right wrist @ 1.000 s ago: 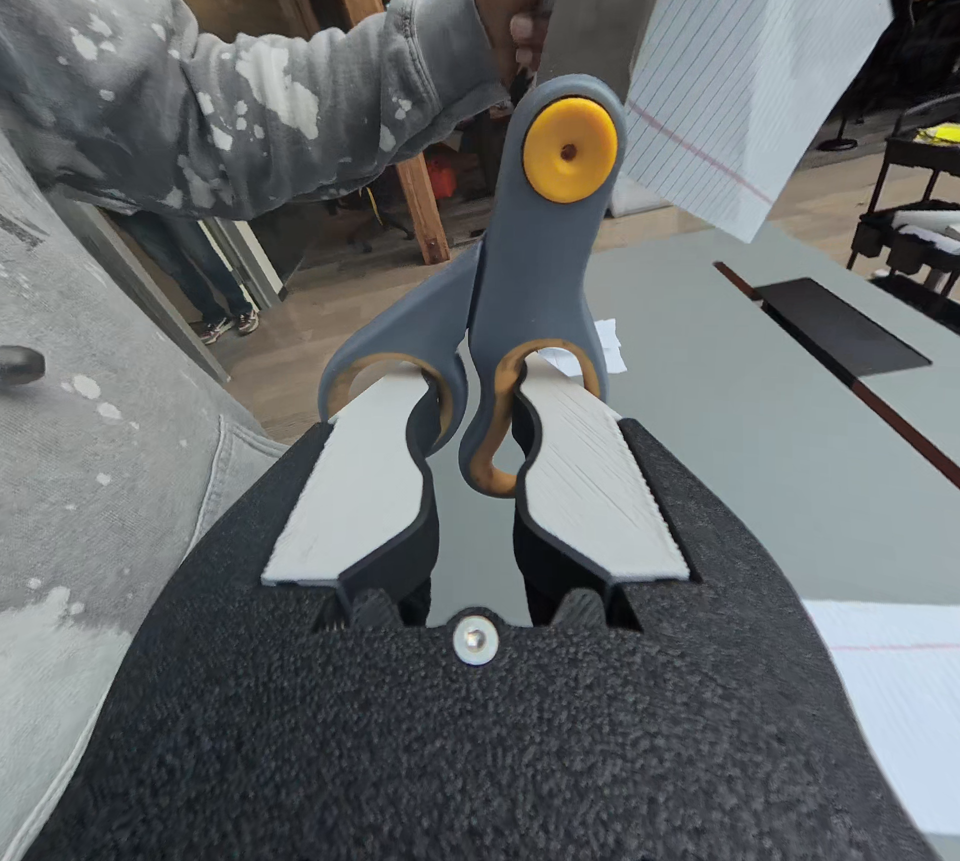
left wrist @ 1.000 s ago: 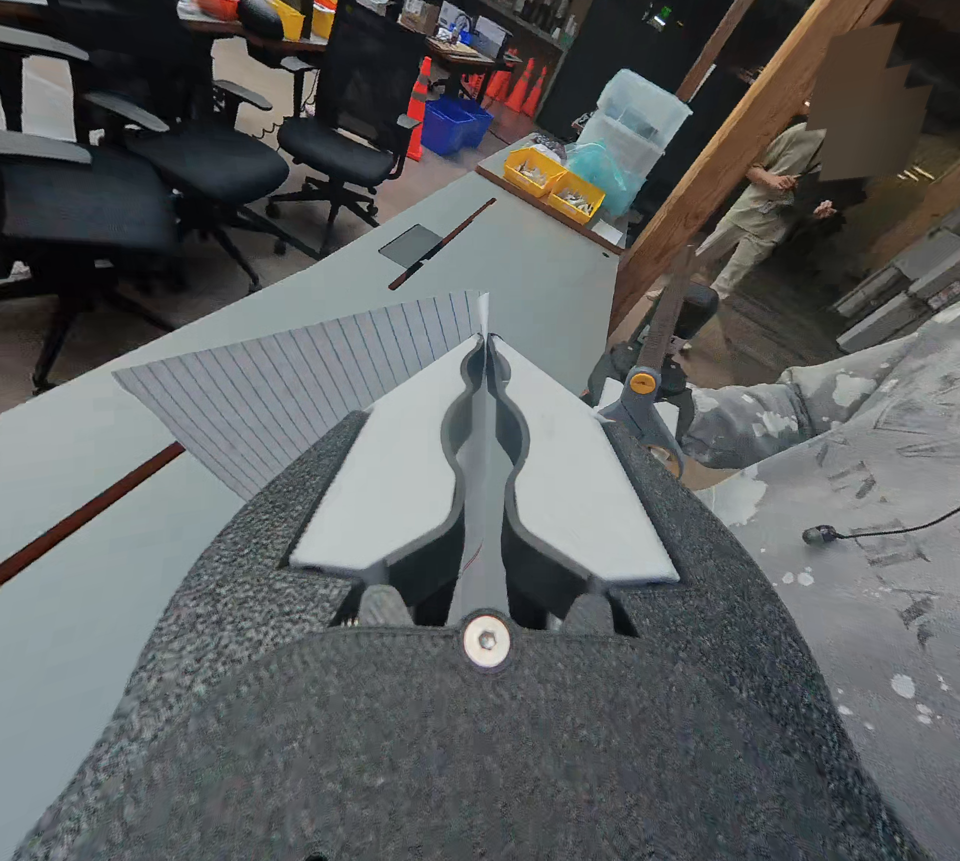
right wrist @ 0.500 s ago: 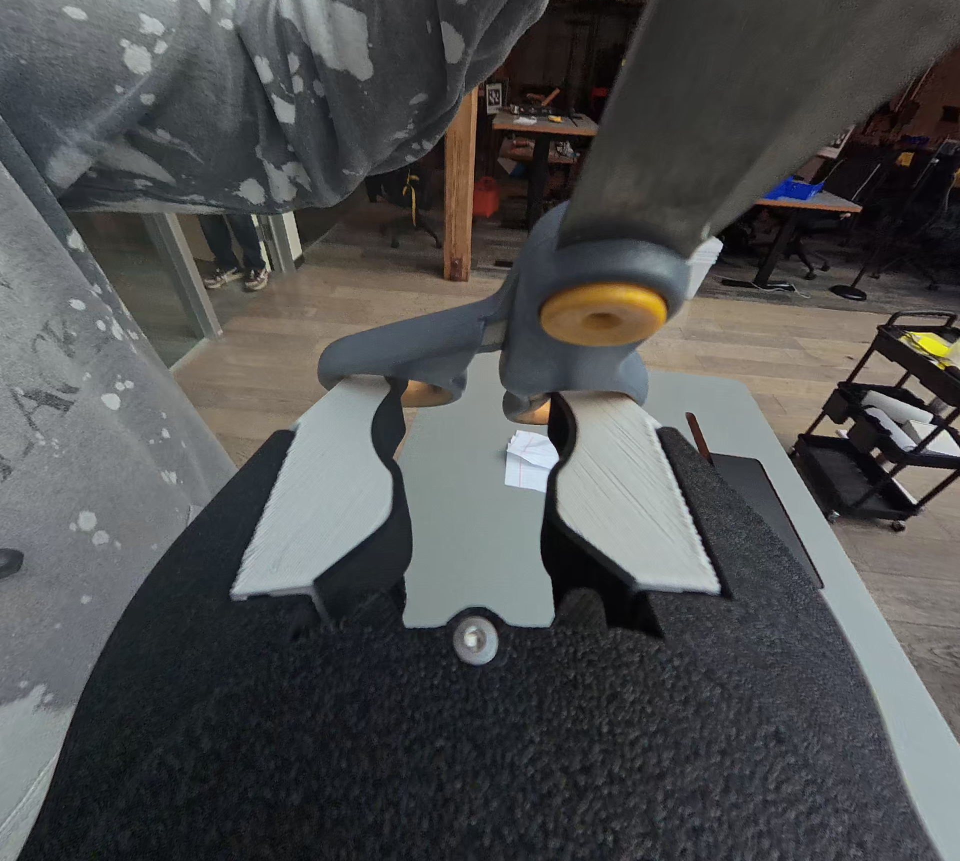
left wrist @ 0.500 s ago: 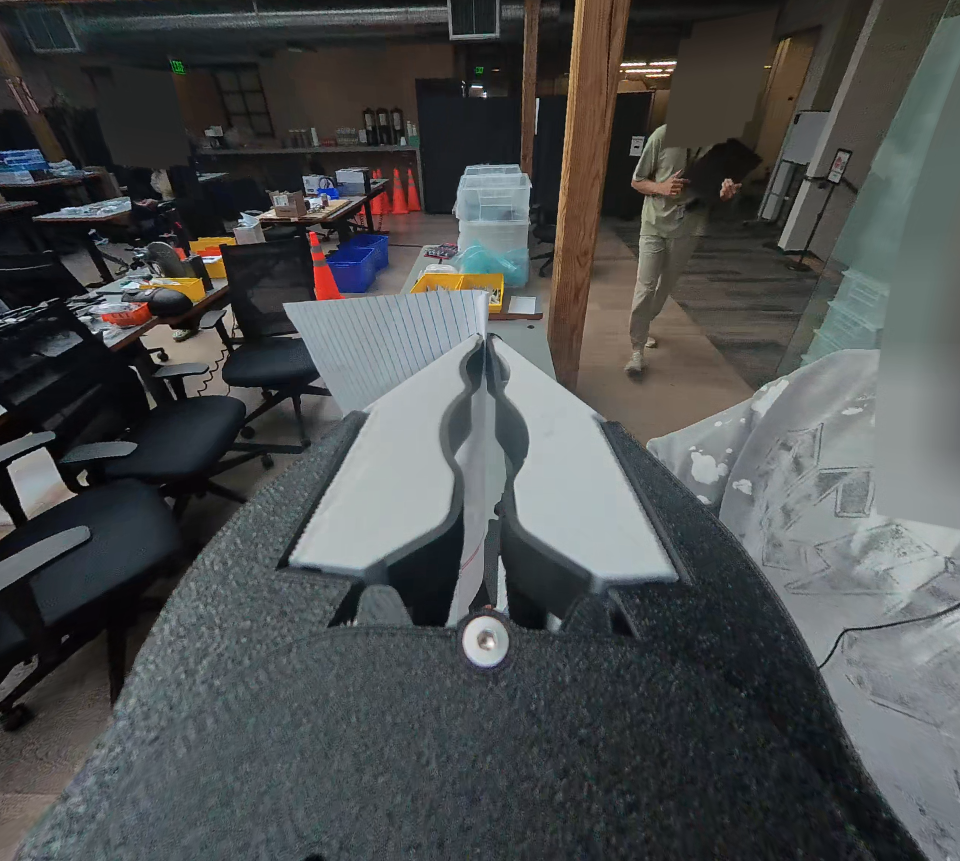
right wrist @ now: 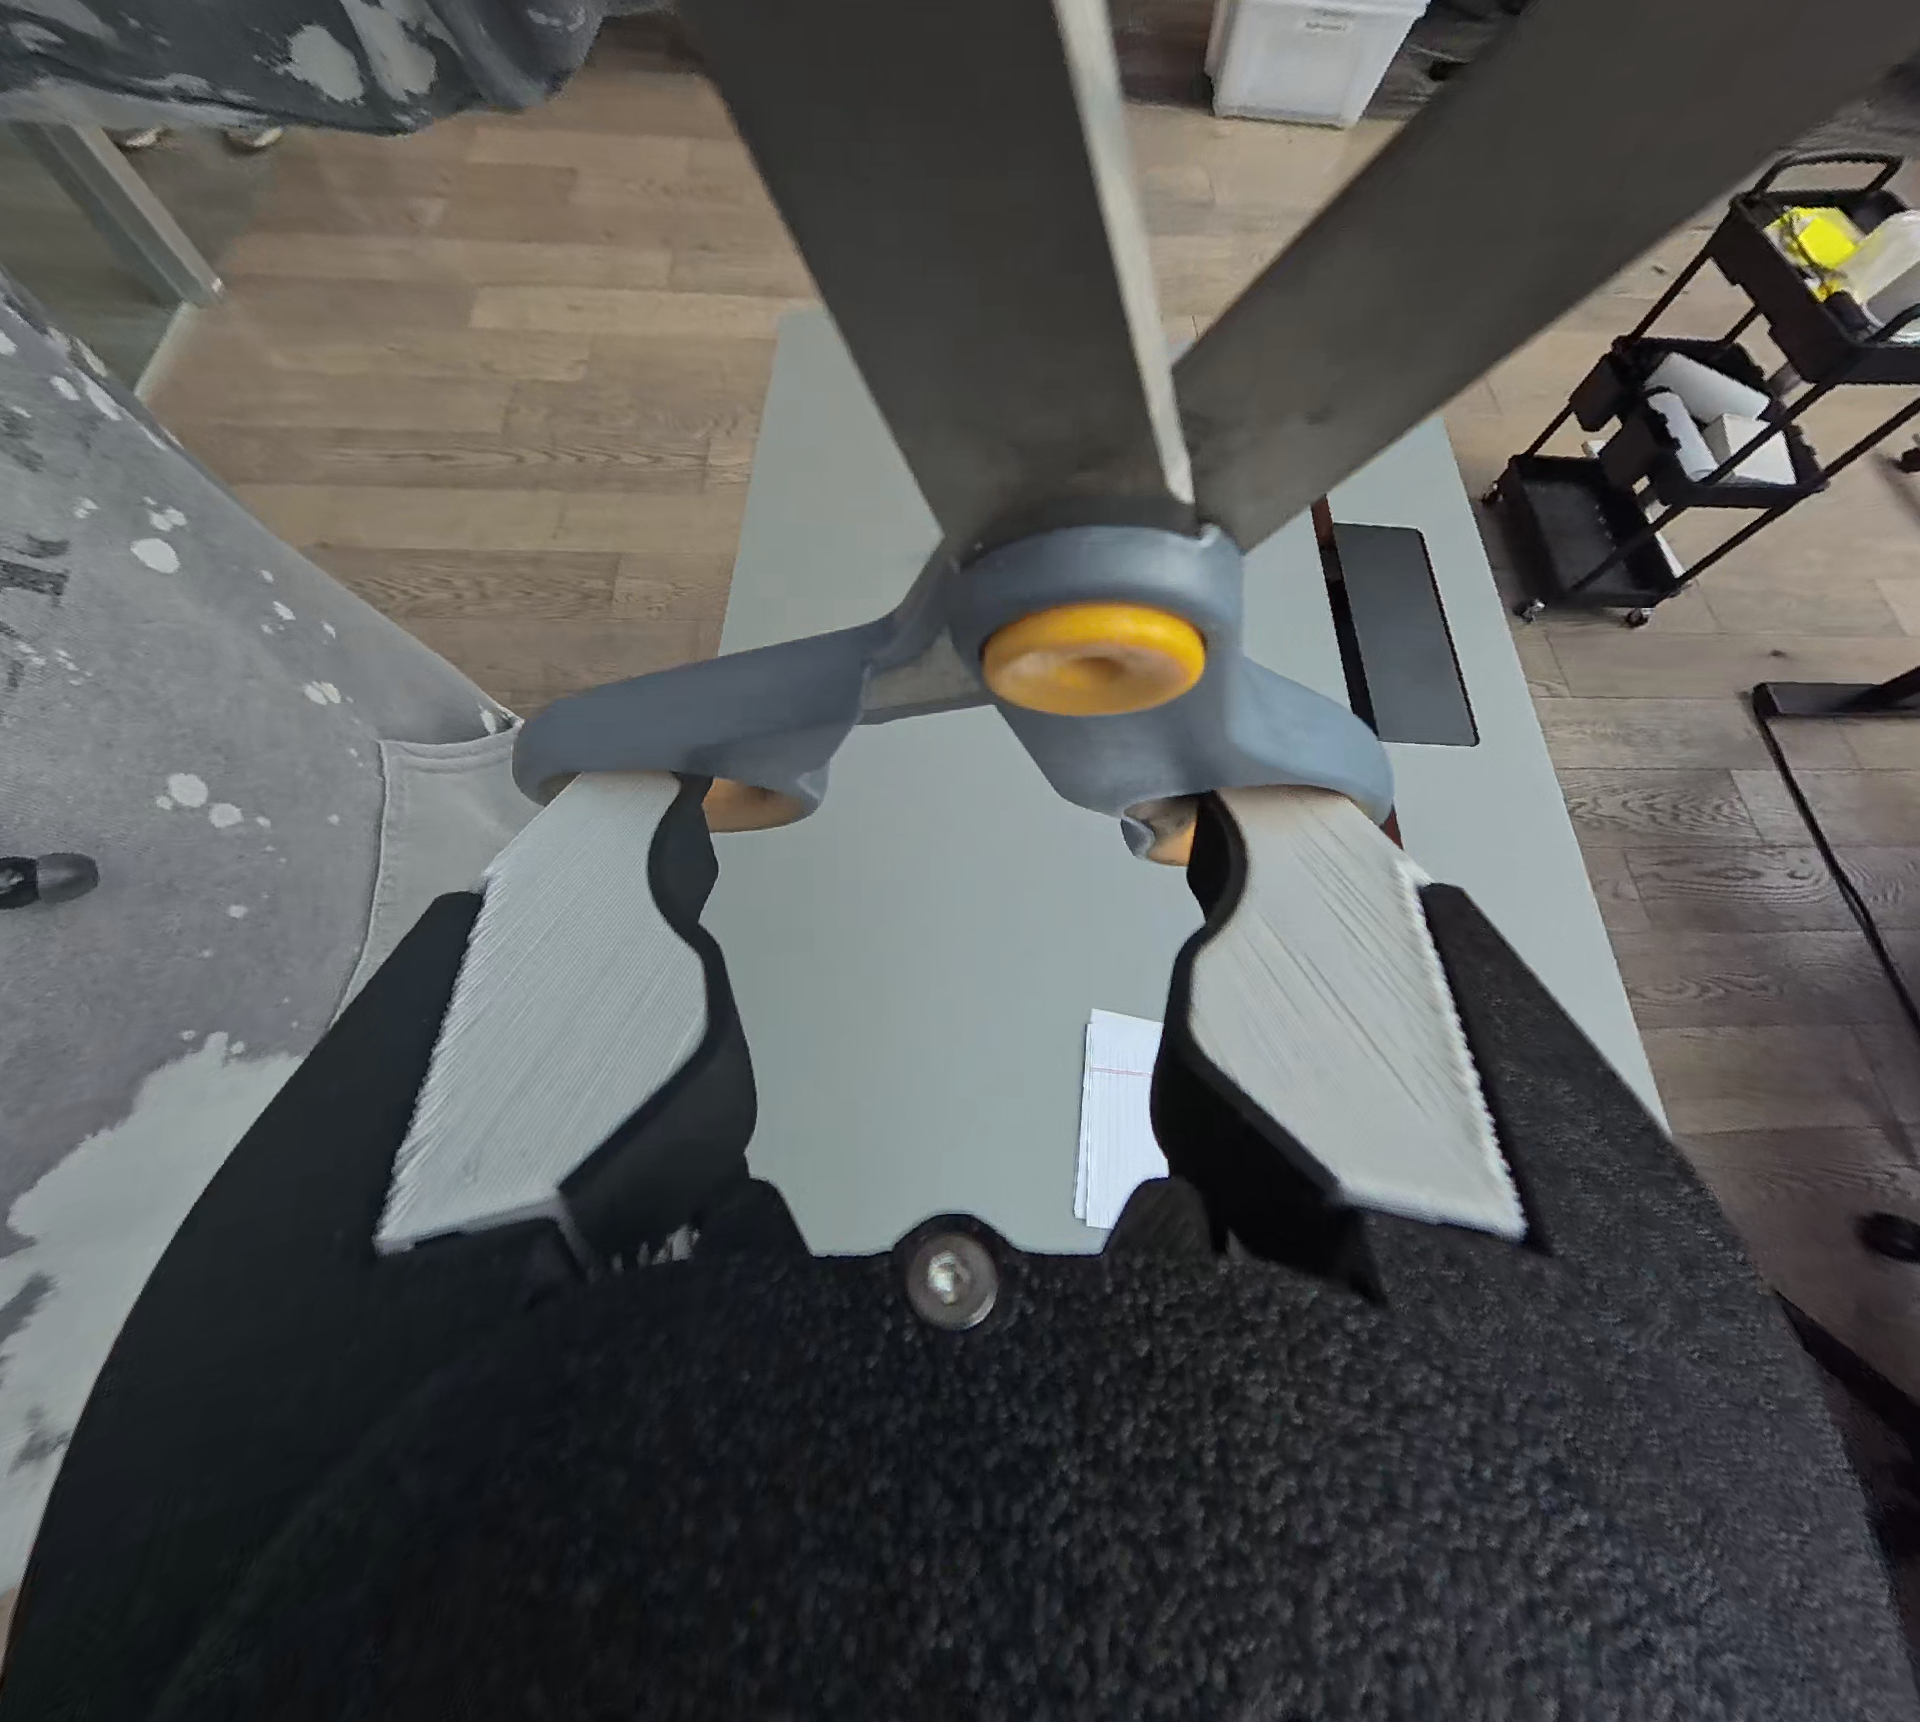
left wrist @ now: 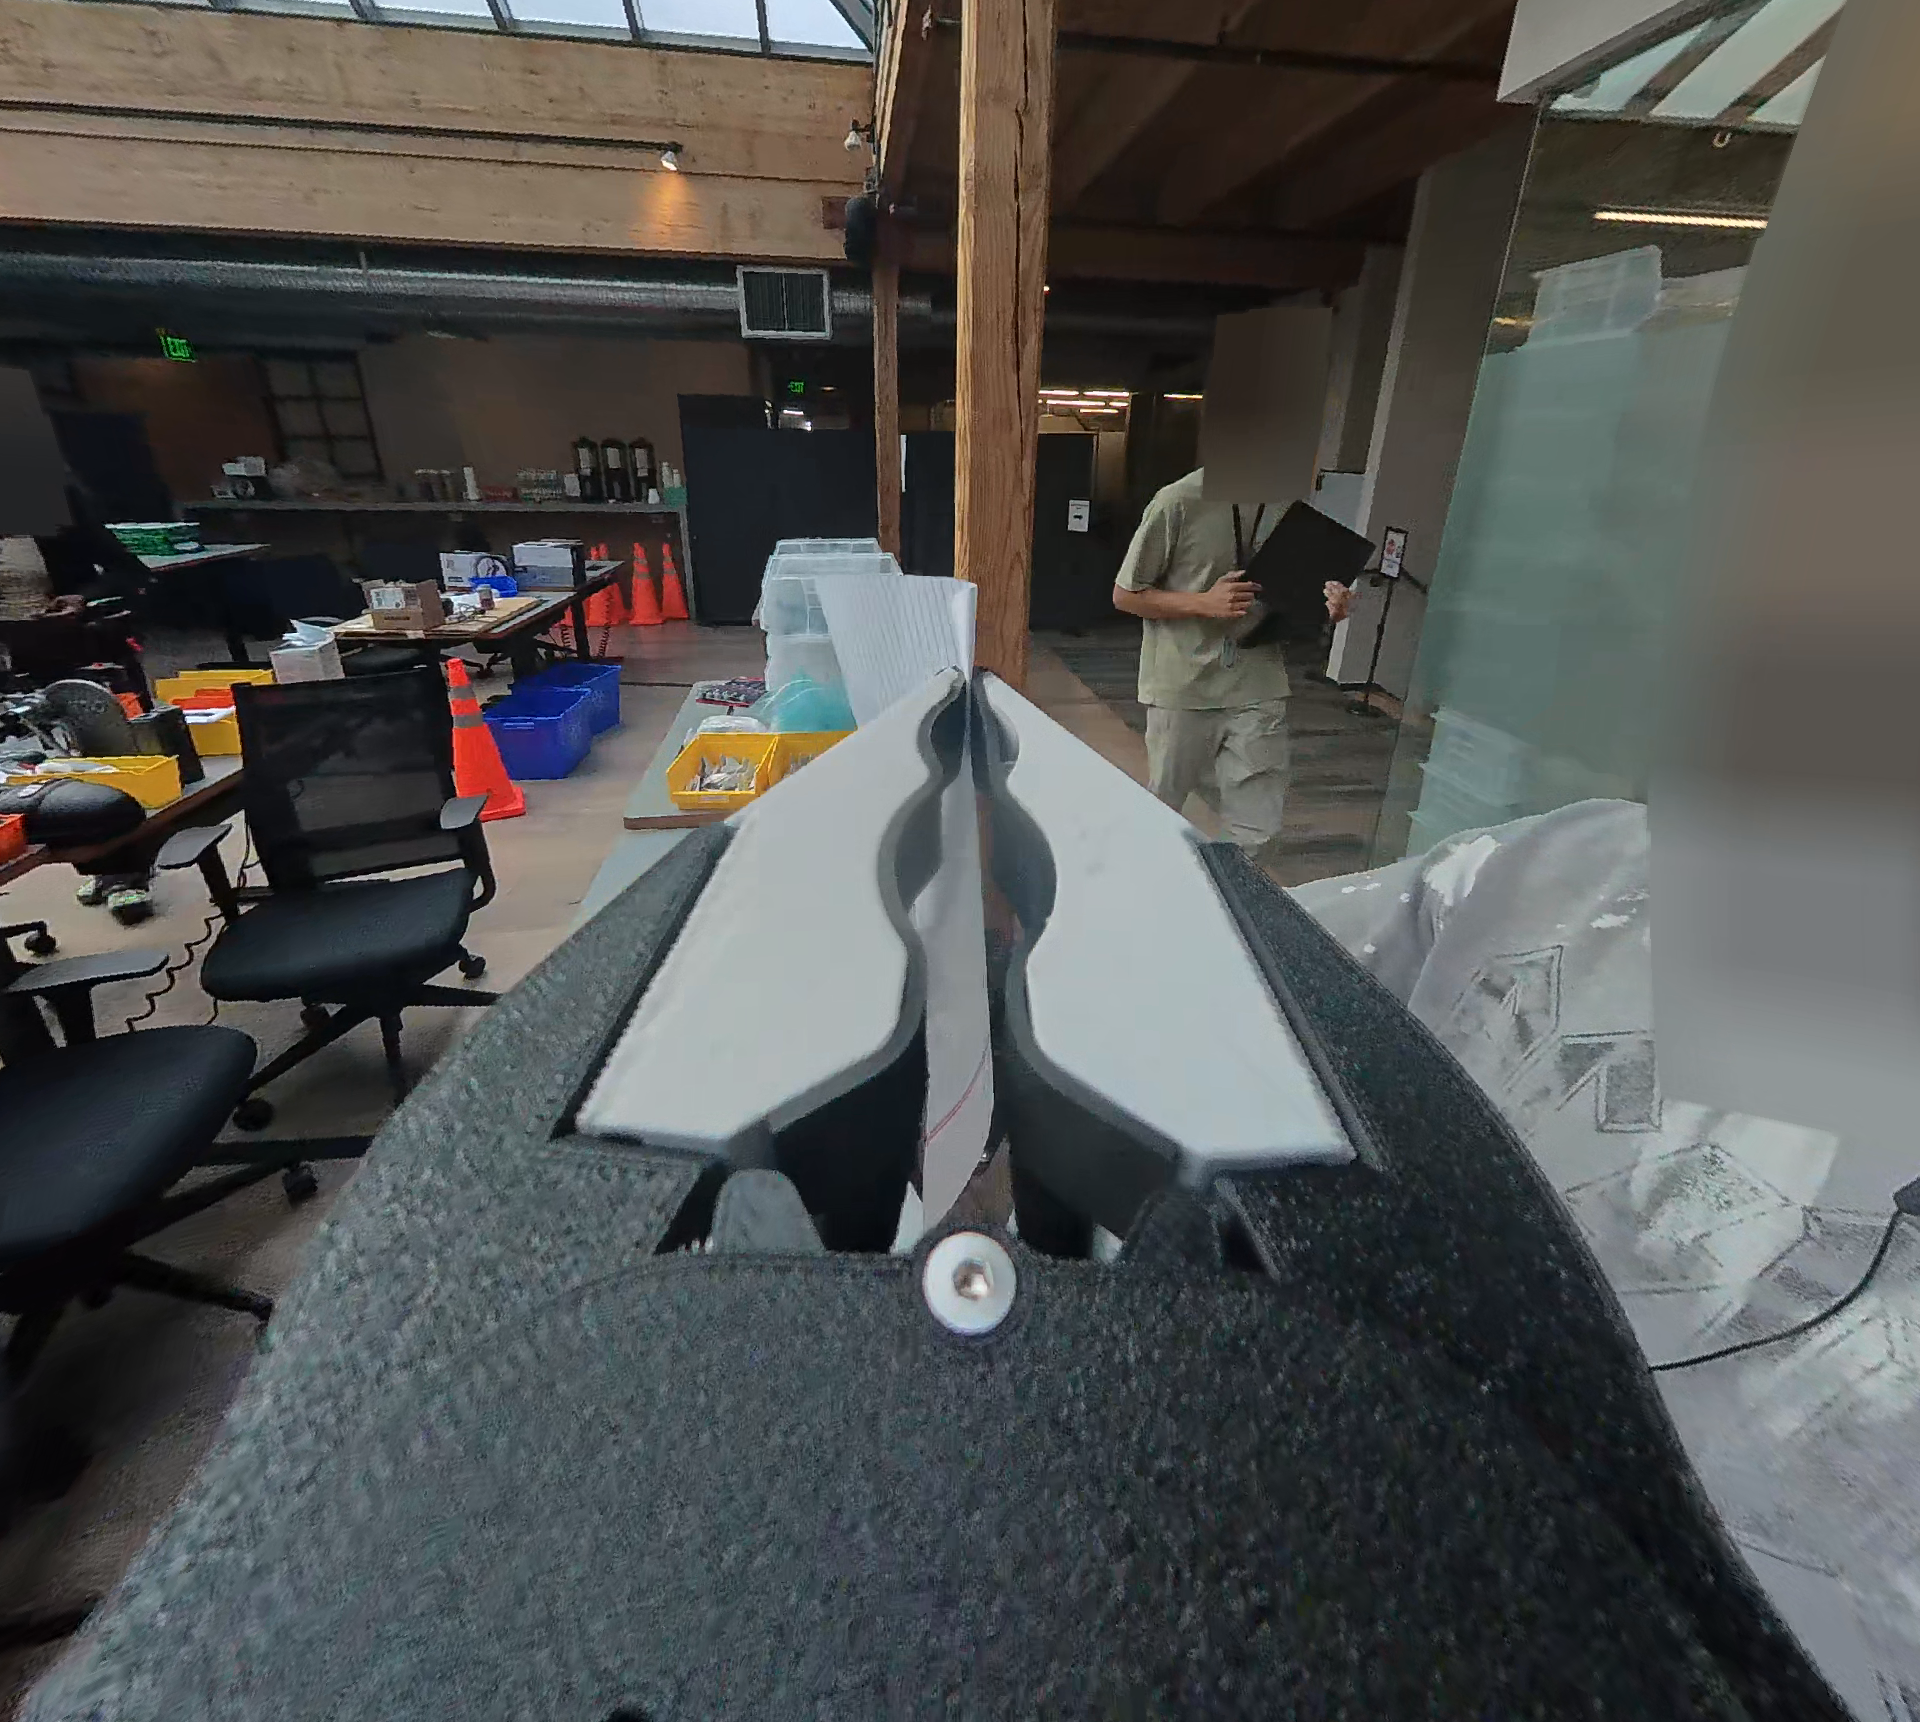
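The right gripper [right wrist: 935,799] has its fingers spread wide inside the handle loops of the scissors [right wrist: 1091,659]. A moment ago they sat closer and the blades were together; now the blades gape in a broad V. The scissors hang high over the grey table [right wrist: 935,997], where a small lined scrap [right wrist: 1117,1111] lies. The left gripper [left wrist: 966,685] stays clamped on the lined paper [left wrist: 904,623] - held edge-on, its top poking past the fingertips - now raised toward the open room.

Lined paper sheet [left wrist: 902,633] pinched upright, grey scissors [right wrist: 1091,664] with orange pivot, blades spread wide
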The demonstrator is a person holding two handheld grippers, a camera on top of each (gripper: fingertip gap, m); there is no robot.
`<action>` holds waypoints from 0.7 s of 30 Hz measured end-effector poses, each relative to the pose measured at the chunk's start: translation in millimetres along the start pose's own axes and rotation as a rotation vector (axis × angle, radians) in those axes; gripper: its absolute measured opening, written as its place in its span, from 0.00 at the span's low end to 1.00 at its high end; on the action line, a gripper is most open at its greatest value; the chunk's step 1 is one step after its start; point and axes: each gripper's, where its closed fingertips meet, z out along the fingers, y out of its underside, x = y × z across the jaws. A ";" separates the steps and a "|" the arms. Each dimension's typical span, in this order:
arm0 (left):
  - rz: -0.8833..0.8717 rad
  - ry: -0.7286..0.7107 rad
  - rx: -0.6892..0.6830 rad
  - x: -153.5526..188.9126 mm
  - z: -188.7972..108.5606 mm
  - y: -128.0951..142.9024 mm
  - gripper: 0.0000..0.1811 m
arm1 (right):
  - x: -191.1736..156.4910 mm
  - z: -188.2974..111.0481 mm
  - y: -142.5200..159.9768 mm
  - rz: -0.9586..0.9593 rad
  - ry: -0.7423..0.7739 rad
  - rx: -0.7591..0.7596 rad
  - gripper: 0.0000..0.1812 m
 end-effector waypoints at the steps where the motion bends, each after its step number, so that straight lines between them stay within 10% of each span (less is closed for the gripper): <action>1: -0.004 0.004 0.013 0.6 -1.7 -1.8 0.00 | 1.5 0.8 2.3 0.003 0.018 -0.013 0.51; 13: -0.070 0.002 0.003 -5.6 -17.6 25.0 0.00 | 6.5 1.7 -6.9 0.047 0.041 0.004 0.47; 21: -0.138 -0.014 0.066 -14.4 -18.8 53.3 0.00 | -13.5 25.0 -54.6 0.132 -0.086 0.385 0.35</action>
